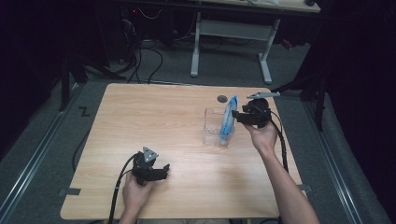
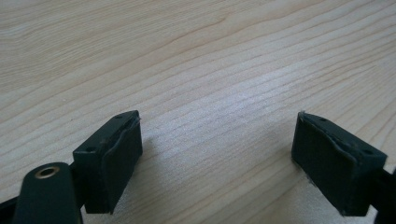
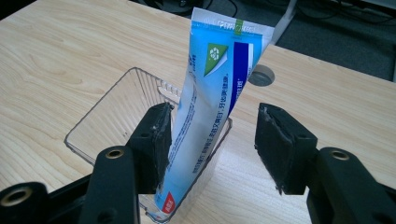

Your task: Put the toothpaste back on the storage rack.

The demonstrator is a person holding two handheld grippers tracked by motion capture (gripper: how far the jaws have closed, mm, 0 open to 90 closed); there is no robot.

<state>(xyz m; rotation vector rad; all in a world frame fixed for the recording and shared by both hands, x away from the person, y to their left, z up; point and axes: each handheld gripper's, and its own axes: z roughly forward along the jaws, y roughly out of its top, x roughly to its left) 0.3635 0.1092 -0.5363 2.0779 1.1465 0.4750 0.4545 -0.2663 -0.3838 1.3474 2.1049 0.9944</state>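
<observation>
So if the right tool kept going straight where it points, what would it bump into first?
Probably the blue tube, standing in the clear box. The right tool is open with the tube already between its jaws, so the tube comes first.

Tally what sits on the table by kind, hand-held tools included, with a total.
Toothpaste tube: 1, blue and white, standing tilted in the box
Clear plastic box: 1
Hand-held tools: 2, left tool with jaws open over bare wood, right tool with jaws open around the tube
Total: 4
</observation>
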